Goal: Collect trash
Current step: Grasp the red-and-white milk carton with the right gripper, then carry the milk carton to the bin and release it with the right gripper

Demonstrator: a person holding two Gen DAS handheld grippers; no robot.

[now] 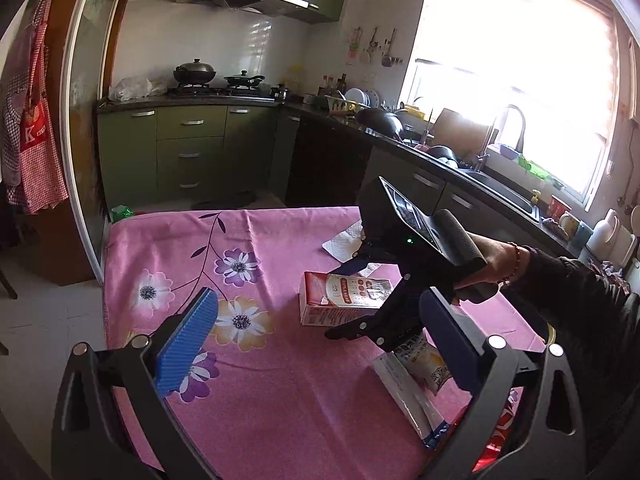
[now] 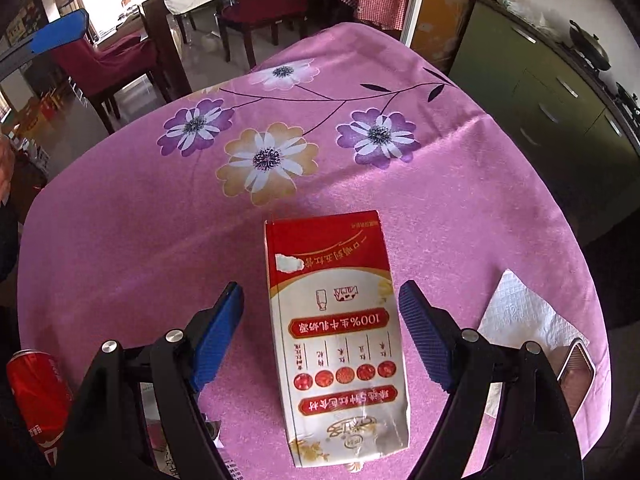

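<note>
A red and white milk carton lies flat on the pink flowered tablecloth. My right gripper is open, one blue finger on each side of the carton, apart from it. In the left wrist view the same carton lies mid-table under the right gripper's body. My left gripper is open and empty above the near part of the table. Snack wrappers lie by its right finger. A red soda can stands at the left. A white paper napkin lies at the right.
A metal-cased object rests on the napkin's near corner. Green kitchen cabinets and a sink counter stand beyond the table. Dark chairs stand past the table's far edge in the right wrist view.
</note>
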